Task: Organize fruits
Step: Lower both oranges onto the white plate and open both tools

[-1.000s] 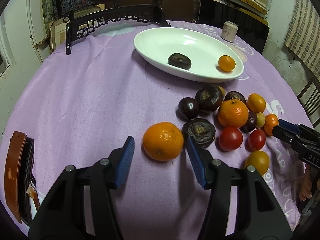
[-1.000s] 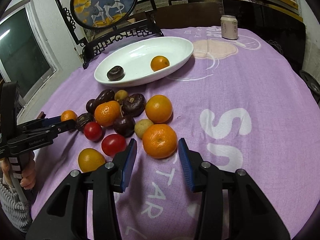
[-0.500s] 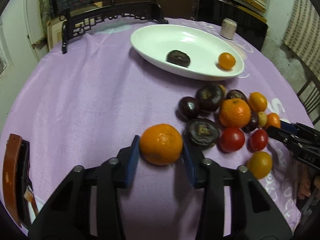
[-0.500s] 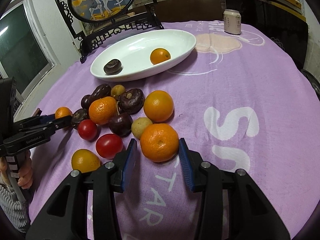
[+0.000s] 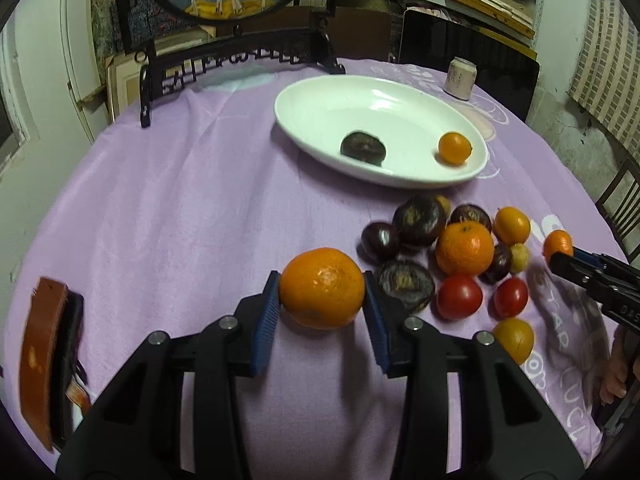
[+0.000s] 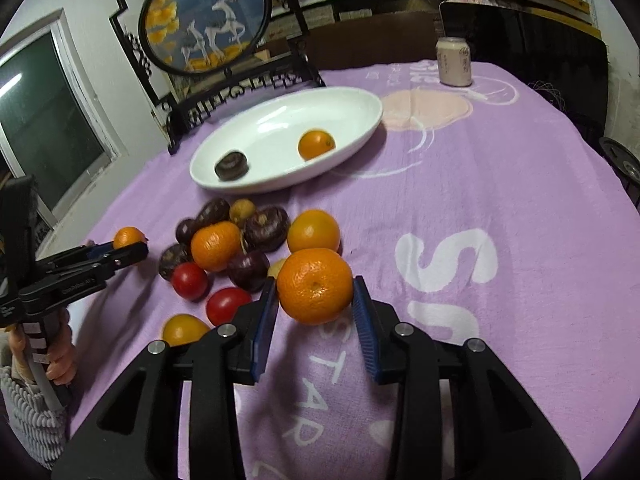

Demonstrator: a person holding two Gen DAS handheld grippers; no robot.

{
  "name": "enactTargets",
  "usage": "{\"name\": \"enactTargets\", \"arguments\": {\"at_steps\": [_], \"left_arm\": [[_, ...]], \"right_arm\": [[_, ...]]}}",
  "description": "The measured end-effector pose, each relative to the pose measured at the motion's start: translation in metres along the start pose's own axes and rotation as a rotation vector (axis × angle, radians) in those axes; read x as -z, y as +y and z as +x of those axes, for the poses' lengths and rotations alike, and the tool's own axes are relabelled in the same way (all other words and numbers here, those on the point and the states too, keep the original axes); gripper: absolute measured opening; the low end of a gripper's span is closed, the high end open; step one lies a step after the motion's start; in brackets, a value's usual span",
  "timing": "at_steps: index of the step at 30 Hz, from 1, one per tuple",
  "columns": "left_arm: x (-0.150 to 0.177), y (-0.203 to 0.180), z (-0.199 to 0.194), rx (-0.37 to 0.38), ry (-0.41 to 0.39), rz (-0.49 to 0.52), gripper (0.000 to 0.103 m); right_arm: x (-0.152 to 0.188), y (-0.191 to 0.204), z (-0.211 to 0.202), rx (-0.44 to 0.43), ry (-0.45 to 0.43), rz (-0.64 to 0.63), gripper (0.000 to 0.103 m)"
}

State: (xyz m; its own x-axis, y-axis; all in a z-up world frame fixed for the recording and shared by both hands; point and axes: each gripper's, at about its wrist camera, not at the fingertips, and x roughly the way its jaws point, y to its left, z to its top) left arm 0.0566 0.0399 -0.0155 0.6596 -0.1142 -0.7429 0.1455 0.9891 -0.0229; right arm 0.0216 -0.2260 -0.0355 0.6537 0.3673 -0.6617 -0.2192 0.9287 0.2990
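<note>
A: Start with the big things. What is on the counter (image 5: pixel 168 216)?

B: A lilac cloth covers it, with white lettering (image 6: pixel 444 264) near the right gripper. Towards twelve o'clock stands a dark carved frame with a round deer picture (image 6: pixel 206 20). Just in front of that lies the white oval dish (image 5: pixel 320 120), holding one dark fruit (image 5: pixel 363 148) and one small orange (image 5: pixel 455 148), well apart from each other.

A: And the loose fruit?

B: From the left camera the pile (image 5: pixel 460 256) sits at about three o'clock of the left gripper: dark purple ones, oranges, two red tomatoes (image 5: pixel 459 297) and a yellow-orange one nearest the person. A pale can (image 6: pixel 454 61) stands far off at one o'clock.

A: The grippers, then?

B: The left gripper (image 5: pixel 322 308) has its blue pads pressed on both sides of a large orange (image 5: pixel 322 288), narrowly spread, only as wide as the fruit. This orange is apart from the pile, just beside a wrinkled dark fruit (image 5: pixel 406 284) at its three o'clock.

A: The right one?

B: The right gripper (image 6: pixel 314 308) likewise clamps a second orange (image 6: pixel 315 285) between its pads, at the near edge of the pile. I cannot tell whether either orange is off the cloth.

A: Anything smaller?

B: A brown strap (image 5: pixel 42 364) at the left gripper's nine o'clock.
</note>
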Motion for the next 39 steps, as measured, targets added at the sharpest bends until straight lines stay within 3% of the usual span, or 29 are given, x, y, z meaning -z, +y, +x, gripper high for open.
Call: {"name": "enactTargets", "arguments": {"at_steps": [10,22,29,34,36,39], "left_arm": [[-0.07,-0.008,0.018,-0.049,-0.033,0.036,0.041],[-0.139,-0.019,0.072,-0.055,-0.039,0.045,0.041],[-0.15,-0.017,0.107,-0.062,0.001,0.044,0.041],[-0.148,-0.015,0.129,-0.053,0.047,0.037,0.041],[-0.147,-0.015,0.134,-0.052,0.057,0.035,0.042],[-0.146,-0.017,0.131,-0.076,0.032,0.045,0.058]], "right_arm": [[-0.051,-0.004,-0.015,-0.031,-0.047,0.003,0.038],[-0.138,0.016,0.041,-0.029,-0.048,-0.059,0.038],[-0.163,0.023,0.091,-0.042,0.002,-0.071,0.038],[-0.16,0.022,0.114,-0.033,0.043,-0.082,0.039],[-0.158,0.019,0.121,-0.027,0.069,-0.081,0.044],[-0.158,0.016,0.117,-0.039,0.057,-0.067,0.044]]}}
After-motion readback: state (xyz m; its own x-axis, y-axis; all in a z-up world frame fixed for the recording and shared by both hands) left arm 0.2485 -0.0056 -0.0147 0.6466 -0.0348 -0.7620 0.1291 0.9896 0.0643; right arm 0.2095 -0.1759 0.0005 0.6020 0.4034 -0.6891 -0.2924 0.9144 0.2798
